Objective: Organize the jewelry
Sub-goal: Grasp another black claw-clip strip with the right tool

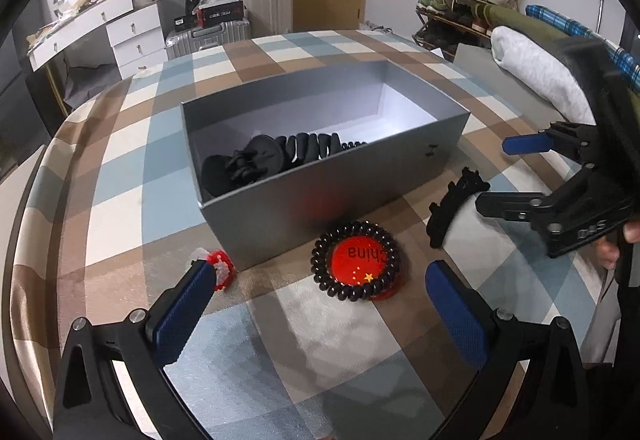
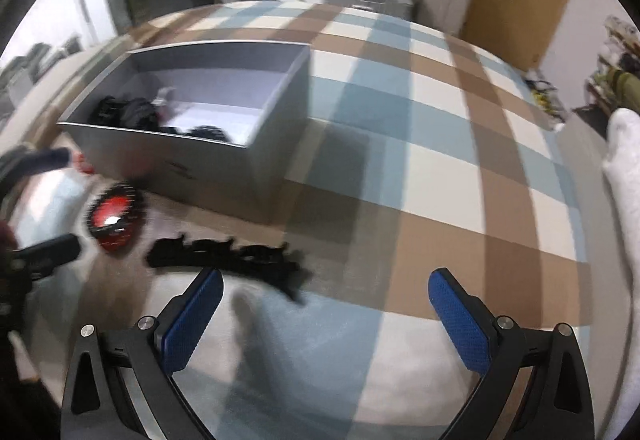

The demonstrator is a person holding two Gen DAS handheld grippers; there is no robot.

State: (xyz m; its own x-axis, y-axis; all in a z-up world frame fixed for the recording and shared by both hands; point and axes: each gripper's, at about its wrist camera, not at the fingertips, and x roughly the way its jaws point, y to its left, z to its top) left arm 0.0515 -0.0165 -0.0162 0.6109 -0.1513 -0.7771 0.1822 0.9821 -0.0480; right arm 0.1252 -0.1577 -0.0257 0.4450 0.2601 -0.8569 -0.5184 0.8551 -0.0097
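While both tools hang empty over the checked cloth [image 1: 120, 144], we list what remains and what threatens it.

Item: grey box [image 1: 332, 196], open-topped, holding several black hair pieces [image 1: 264, 160] at its near end; the far end is bare.

Item: dark bead bracelet [image 1: 356, 260], lying ringed around a red disc [image 1: 360, 260] just in front of the box wall. Our left gripper [image 1: 320, 304] hovers above it, jaws spread wide. Risk: closing on the pair may lift the disc with the beads, or pinch one side of the ring so the bracelet slides off the pad.

Item: small red-and-white trinket [image 1: 218, 268], touching or nearly touching our left finger [image 1: 188, 304]. Risk: a careless descent nudges it away or under the box corner.

Item: black toothed hair clip [image 2: 228, 260], flat on the cloth ahead of our right gripper [image 2: 324, 308], also gaping and holding nothing. The right view is blurred, so its exact lie is uncertain. Risk: a flat, curved piece may skid on soft fabric, or the pad may snag the cloth.

Risk in common: the two tools stand near each other and could collide.
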